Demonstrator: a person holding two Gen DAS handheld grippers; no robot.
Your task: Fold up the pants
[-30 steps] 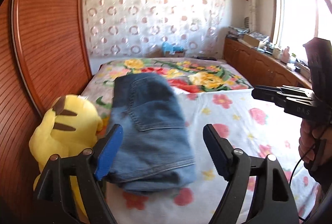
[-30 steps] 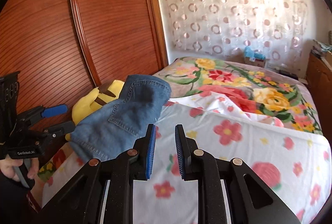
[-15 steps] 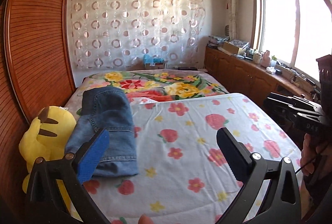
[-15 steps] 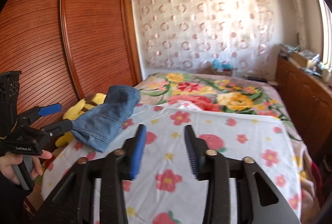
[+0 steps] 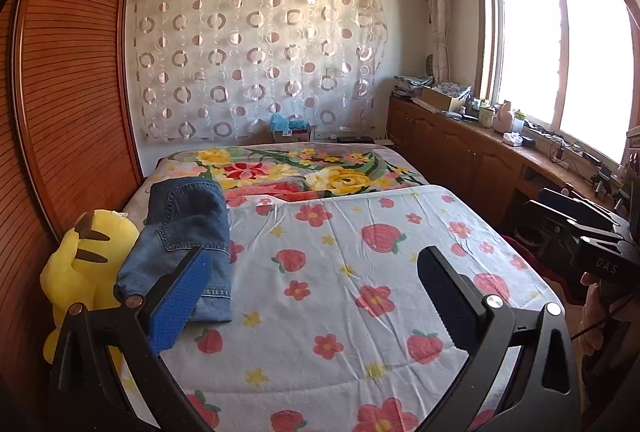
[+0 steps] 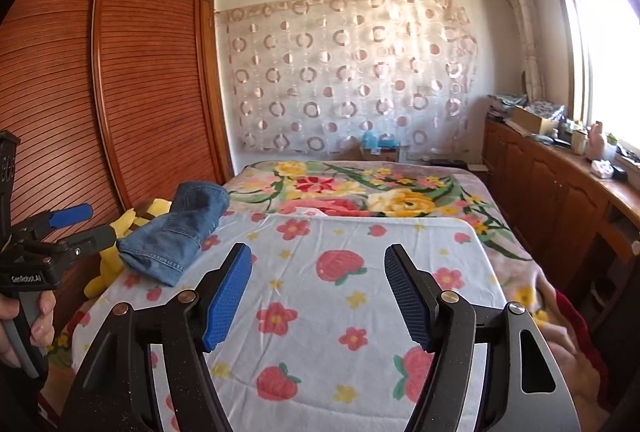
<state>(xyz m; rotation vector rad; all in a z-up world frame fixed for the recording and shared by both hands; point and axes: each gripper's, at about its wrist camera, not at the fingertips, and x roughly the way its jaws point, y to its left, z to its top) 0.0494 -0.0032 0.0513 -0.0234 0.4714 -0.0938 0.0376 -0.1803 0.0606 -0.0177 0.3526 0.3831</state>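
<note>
The folded blue denim pants (image 5: 188, 232) lie at the bed's left edge, against a yellow plush toy (image 5: 84, 272); they also show in the right wrist view (image 6: 176, 232). My left gripper (image 5: 312, 296) is open and empty, held back above the strawberry-print sheet (image 5: 360, 272), its left finger just in front of the pants' near end. My right gripper (image 6: 320, 292) is open and empty, well to the right of the pants. The left gripper also shows at the left of the right wrist view (image 6: 76, 228).
A wooden wardrobe (image 5: 68, 112) lines the left side of the bed. A floral blanket (image 5: 300, 172) covers the bed's far part. A wooden cabinet with clutter (image 5: 480, 152) runs under the window on the right. A patterned curtain (image 5: 256, 60) hangs behind.
Both grippers have pulled back and up from the pants, which now look smaller and farther. My right gripper has opened from nearly shut to wide. The pants stay folded in place.
</note>
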